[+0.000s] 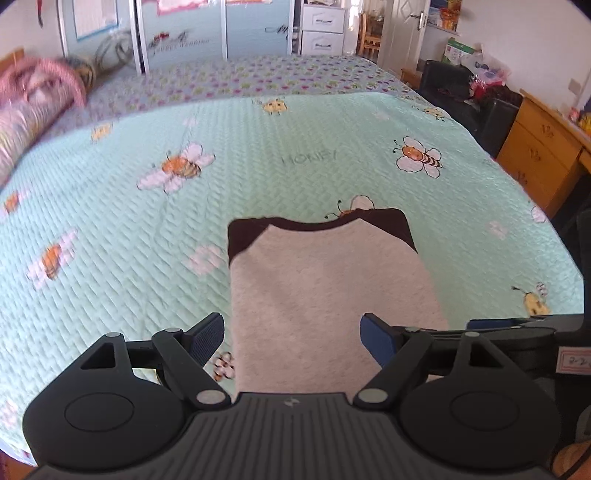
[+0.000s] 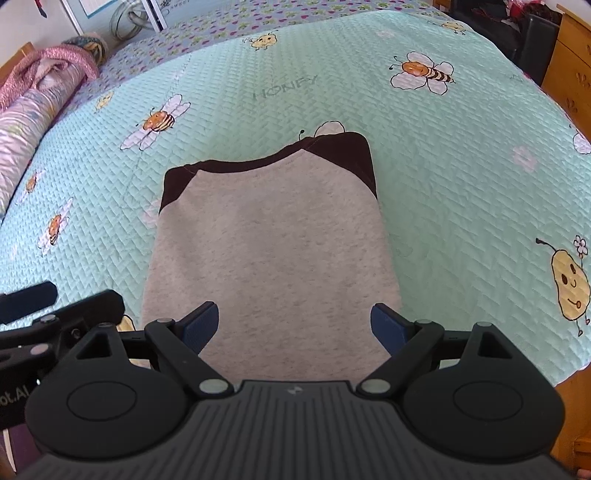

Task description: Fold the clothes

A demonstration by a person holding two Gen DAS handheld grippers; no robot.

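I look down on a bed [image 1: 110,229] spread with a mint-green quilted cover [image 2: 461,177] printed with bees, pears and the word HONEY. Beyond it lies a second cover [image 1: 280,77] with small hearts and flowers. A pink bundle of bedding [image 1: 33,96] sits at the far left edge, pale blue wardrobe doors [image 1: 184,33] stand behind the bed, and a wooden chest of drawers [image 1: 539,147] stands to the right, next to dark furniture.

The grey shirt [image 2: 266,251] lies flat on the mint cover near the bed's front edge, folded into a narrow rectangle with its sides tucked in. Its dark shoulders and neckline point away from me, and the fabric looks smooth.

My left gripper [image 1: 293,341] hovers over the shirt's near left part, jaws spread wide with nothing between them. My right gripper [image 2: 293,328] hangs over the shirt's near end, jaws likewise spread wide and empty.
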